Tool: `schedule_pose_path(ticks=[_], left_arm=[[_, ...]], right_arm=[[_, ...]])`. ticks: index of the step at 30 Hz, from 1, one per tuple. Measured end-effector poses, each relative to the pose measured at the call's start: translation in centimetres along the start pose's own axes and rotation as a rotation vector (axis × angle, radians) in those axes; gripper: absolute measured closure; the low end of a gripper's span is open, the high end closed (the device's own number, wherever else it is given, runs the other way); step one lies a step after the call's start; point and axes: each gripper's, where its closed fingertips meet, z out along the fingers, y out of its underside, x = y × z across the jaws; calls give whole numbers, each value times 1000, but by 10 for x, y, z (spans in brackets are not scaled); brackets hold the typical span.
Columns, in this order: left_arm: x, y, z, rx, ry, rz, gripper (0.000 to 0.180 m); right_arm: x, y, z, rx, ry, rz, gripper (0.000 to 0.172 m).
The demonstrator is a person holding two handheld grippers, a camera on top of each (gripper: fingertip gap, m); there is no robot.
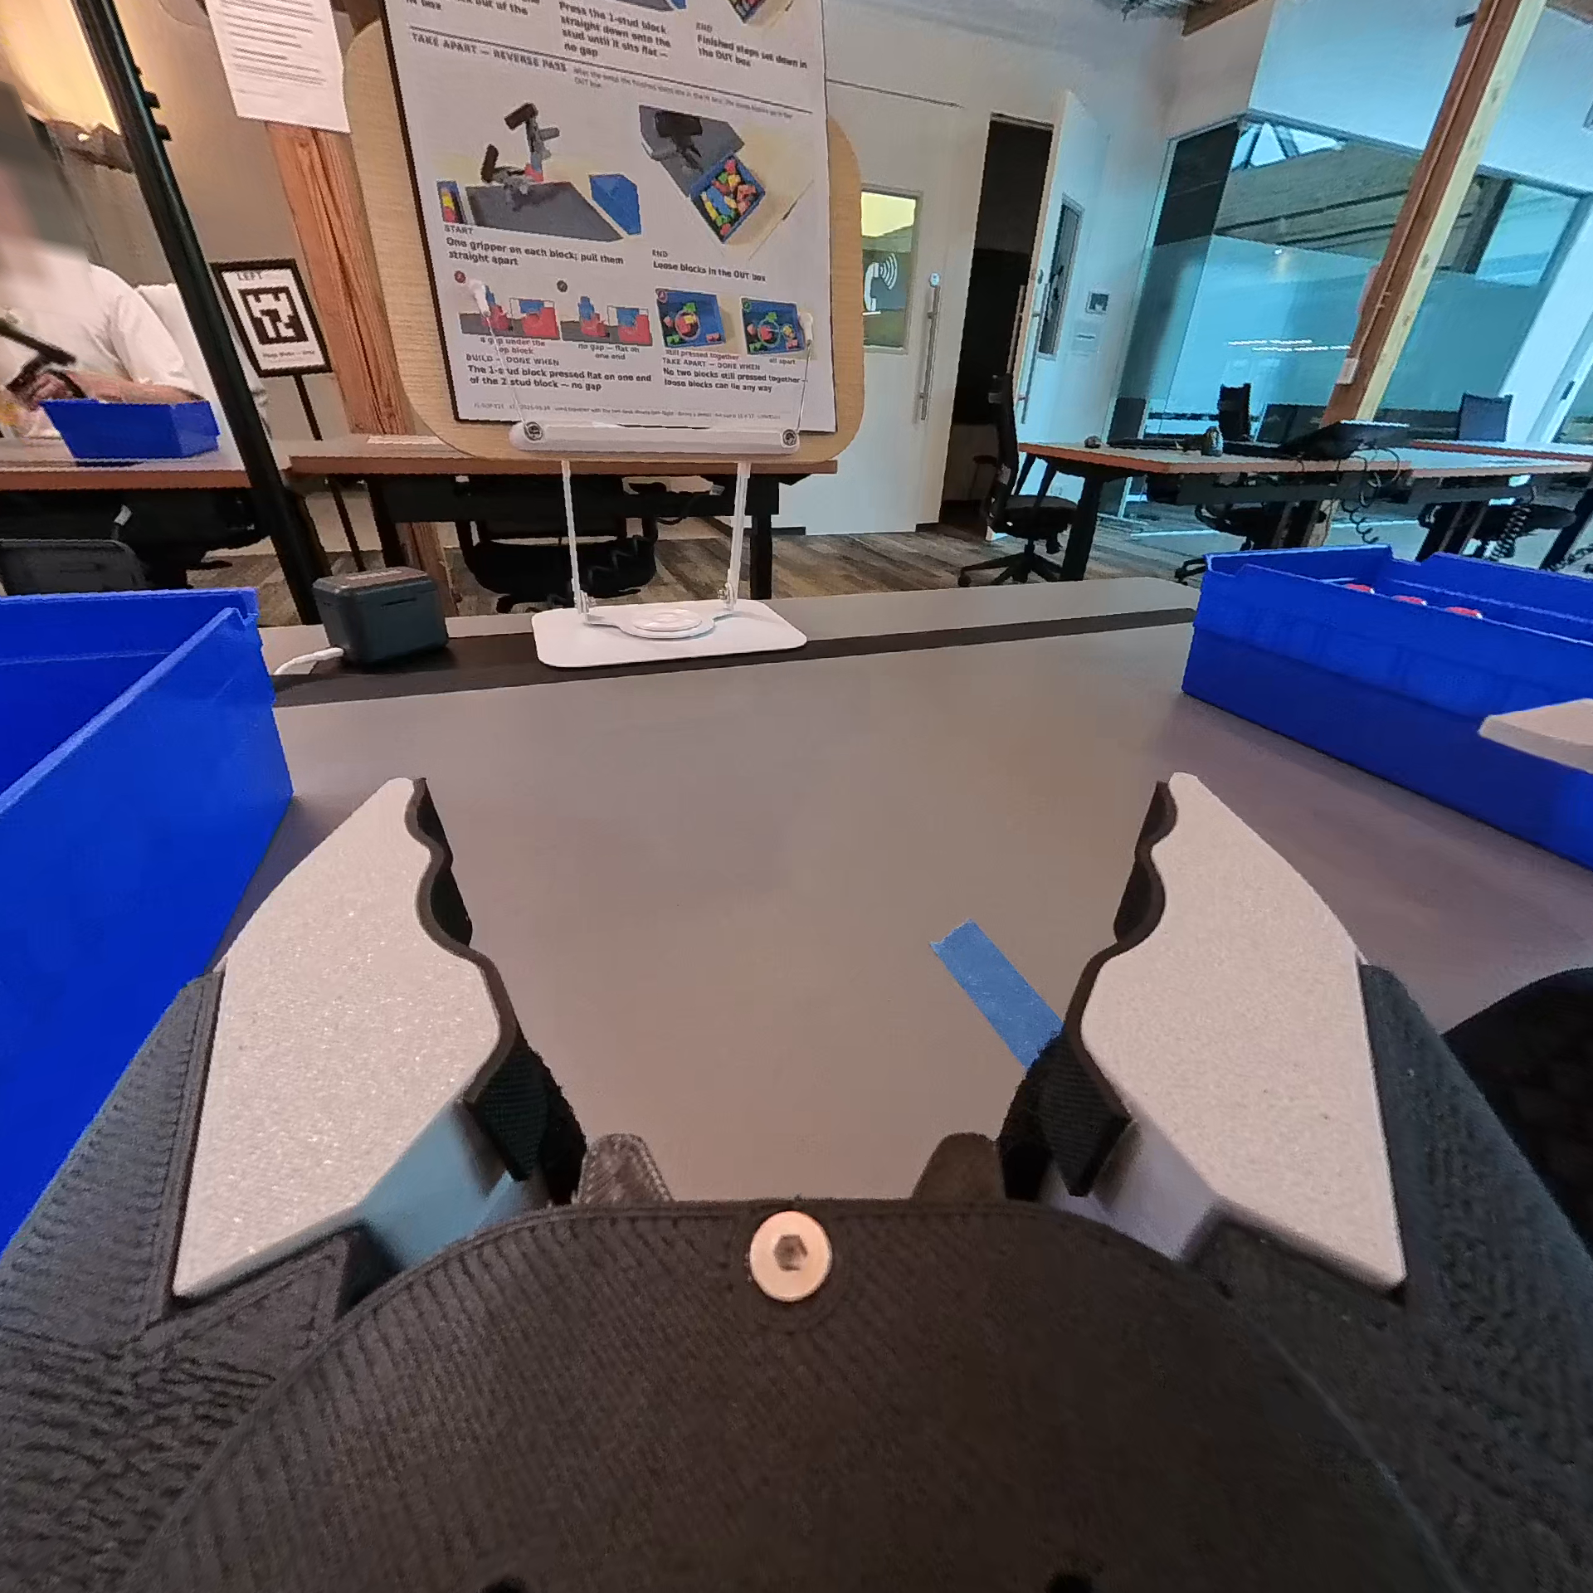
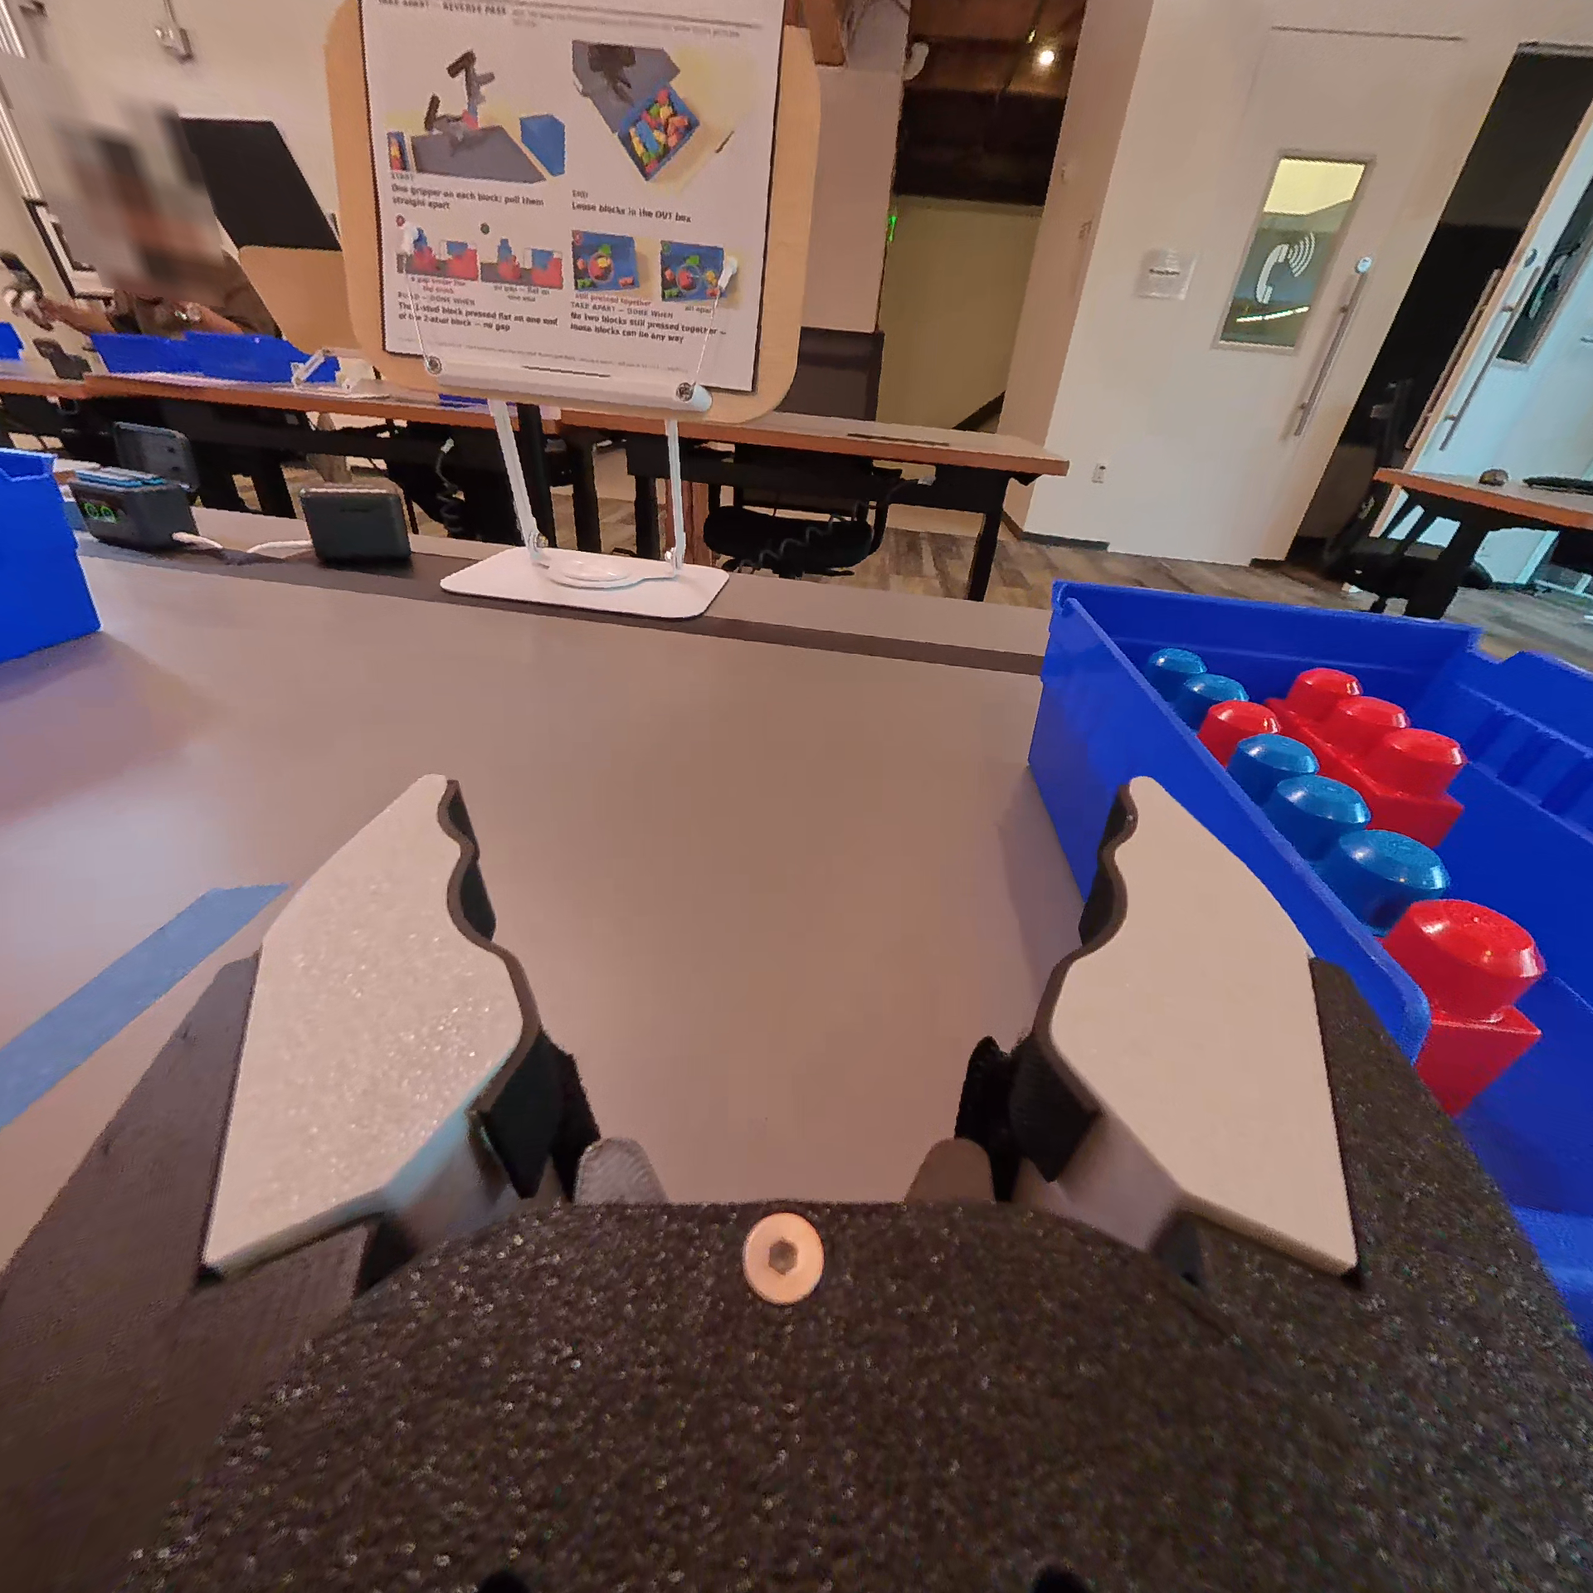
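My left gripper (image 1: 797, 797) is wide open and empty over the bare grey table (image 1: 776, 776). A blue bin (image 1: 129, 776) stands just left of its left finger (image 1: 345, 991). My right gripper (image 2: 789, 797) is wide open and empty over the same table (image 2: 690, 776). Its right finger (image 2: 1207, 991) is close beside the wall of a blue bin (image 2: 1112, 759) that holds several large red blocks (image 2: 1379, 750) and blue blocks (image 2: 1319, 810). That bin also shows at the right of the left wrist view (image 1: 1379, 690).
A white stand (image 1: 668, 634) with an instruction sheet (image 1: 621, 215) is at the table's far edge, a dark small box (image 1: 379, 616) beside it. Blue tape strips lie on the table (image 1: 1000, 991), (image 2: 129, 974). A person sits at a far desk (image 1: 78, 327).
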Motion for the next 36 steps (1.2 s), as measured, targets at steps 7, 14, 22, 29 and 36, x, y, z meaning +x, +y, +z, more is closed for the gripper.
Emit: schedule_pose_path(ticks=[7,14,22,29,36], left_arm=[[1,2,1,-5,3,12,35],[-13,-9,-7,24,-57,33,36],[-98,-9,-37,-40,-294,30,66],[-128,10,-47,-128,-337,-50,81],[-151,43,-49,-308,-337,-36,99]], right_arm=[[-1,-1,-1,11,-14,11,46],[10,-10,-8,71,1,70,52],[96,12,-27,-58,231,43,62],[117,41,-21,-158,242,53,80],[122,49,-17,-216,217,54,103]])
